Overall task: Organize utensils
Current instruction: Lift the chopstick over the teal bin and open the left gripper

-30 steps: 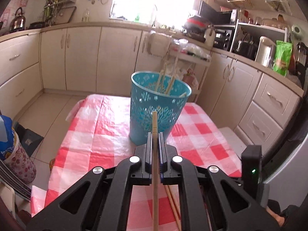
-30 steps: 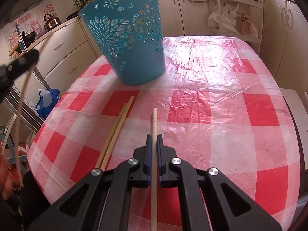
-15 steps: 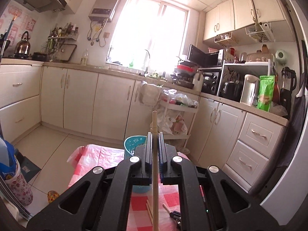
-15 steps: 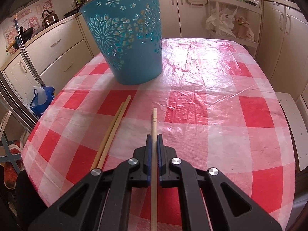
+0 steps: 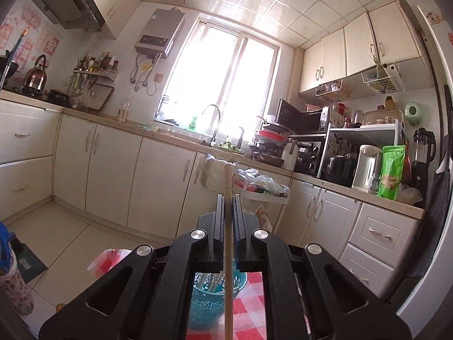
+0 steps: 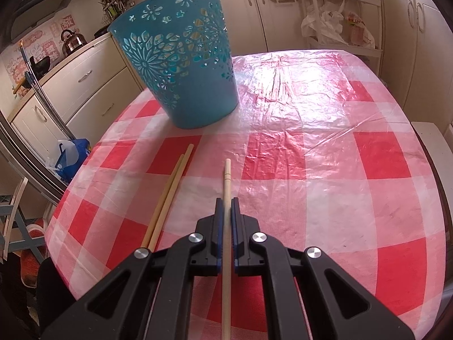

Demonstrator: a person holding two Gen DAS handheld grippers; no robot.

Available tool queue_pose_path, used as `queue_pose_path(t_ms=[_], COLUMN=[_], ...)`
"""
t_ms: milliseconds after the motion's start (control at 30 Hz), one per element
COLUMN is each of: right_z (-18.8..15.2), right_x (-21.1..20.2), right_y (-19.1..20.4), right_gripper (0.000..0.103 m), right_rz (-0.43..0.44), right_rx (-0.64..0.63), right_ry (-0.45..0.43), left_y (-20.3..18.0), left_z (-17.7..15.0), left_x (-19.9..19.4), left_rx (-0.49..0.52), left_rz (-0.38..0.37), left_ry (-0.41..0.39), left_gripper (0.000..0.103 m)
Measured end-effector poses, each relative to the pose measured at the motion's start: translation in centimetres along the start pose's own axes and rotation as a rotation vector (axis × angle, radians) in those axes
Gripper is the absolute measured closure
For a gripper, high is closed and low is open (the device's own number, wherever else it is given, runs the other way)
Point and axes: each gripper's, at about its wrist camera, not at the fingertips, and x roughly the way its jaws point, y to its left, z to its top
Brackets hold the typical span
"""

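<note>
Some chopsticks already in teal basket (image 6: 181,65); both grippers (image 5: 227,198) (image 6: 226,201) each clamp one chopstick (image 6: 226,226); loose pair (image 6: 170,192) left on table.

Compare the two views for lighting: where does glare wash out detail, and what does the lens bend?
Left wrist view: the window is blown out white and the cabinets curve with the fisheye. Right wrist view: sheen whitens the tablecloth behind the blue basket, and the table's edges bow.

The left gripper (image 5: 227,198) clamps a wooden chopstick (image 5: 228,255) above the teal basket (image 5: 209,308), which holds more chopsticks.
</note>
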Motion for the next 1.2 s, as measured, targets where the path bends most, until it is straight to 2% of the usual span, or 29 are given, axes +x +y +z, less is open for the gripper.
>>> queue_pose_path(t_ms=[500, 800, 1000, 1200], right_z=[0.0, 0.0, 0.0, 0.0], right_x=[0.0, 0.0, 0.0, 0.0], right_y=[-0.2, -0.1, -0.2, -0.2], right_gripper=[0.097, 0.097, 0.097, 0.097], right_rz=[0.013, 0.014, 0.013, 0.014], right_rx=[0.019, 0.02, 0.021, 0.021], right_ry=[-0.001, 0.0, 0.0, 0.0], left_y=[0.5, 1.0, 1.7, 2.7], left_z=[-0.2, -1.9, -4.1, -6.5], left_x=[11.7, 16.3, 18.9, 19.6], left_rx=[-0.006, -0.009, -0.001, 0.001], left_rz=[0.074, 0.107, 0.142, 0.168], left_ry=[-0.067, -0.084, -0.051, 0.007], left_gripper=[0.098, 0.098, 0.098, 0.098])
